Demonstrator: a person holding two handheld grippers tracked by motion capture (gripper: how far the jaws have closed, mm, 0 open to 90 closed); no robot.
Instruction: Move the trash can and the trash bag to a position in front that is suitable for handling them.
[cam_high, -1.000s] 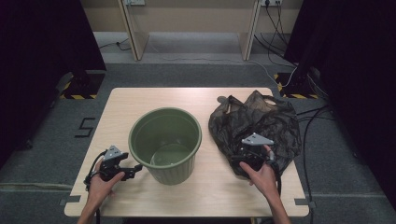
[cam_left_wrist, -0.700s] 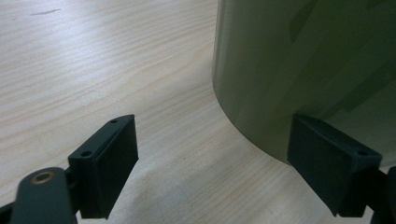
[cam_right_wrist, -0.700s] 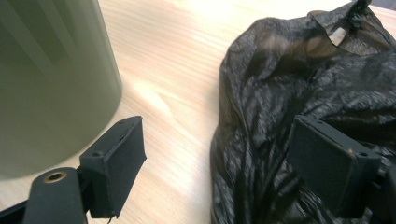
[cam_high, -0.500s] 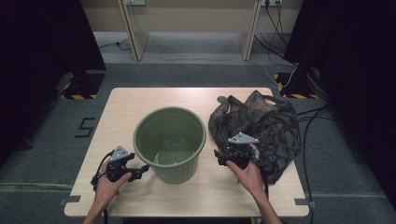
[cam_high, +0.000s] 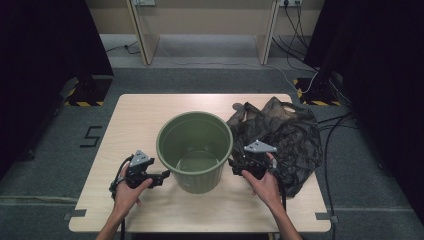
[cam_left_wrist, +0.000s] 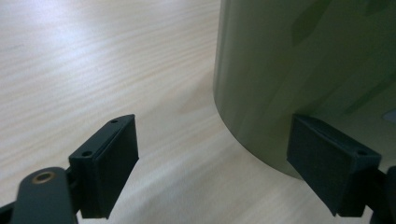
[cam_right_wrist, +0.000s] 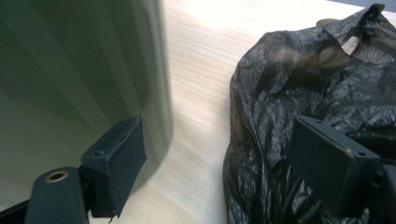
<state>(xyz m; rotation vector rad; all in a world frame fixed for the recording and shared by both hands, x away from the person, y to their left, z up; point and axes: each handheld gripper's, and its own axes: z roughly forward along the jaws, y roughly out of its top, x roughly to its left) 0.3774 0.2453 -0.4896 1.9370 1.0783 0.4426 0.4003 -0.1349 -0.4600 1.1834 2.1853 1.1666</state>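
Crinkled black plastic, a bag (cam_high: 285, 137), lies heaped right of the green bucket (cam_high: 195, 150) mid-table (cam_high: 135, 112), crowding the right hand-held gripper (cam_high: 239, 167). Smooth-walled, the bucket stands upright between both grippers; the left hand-held gripper (cam_high: 162, 178) and right gape wide, holding nothing.

Green bin (cam_high: 195, 150): round plastic pail, olive green, smooth walls that taper slightly toward the base, plain rolled rim. Stands upright and open-mouthed near the middle of the wooden table (cam_high: 145, 112), toward the person's edge; inside bare, its bottom catching a pale sheen. Black bag (cam_high: 285, 137): thin, crinkled, slightly see-through plastic film, lying loose and crumpled in a flat heap at the bin's right, just beside its wall, with its open, knotted-looking end pointing to the far edge.
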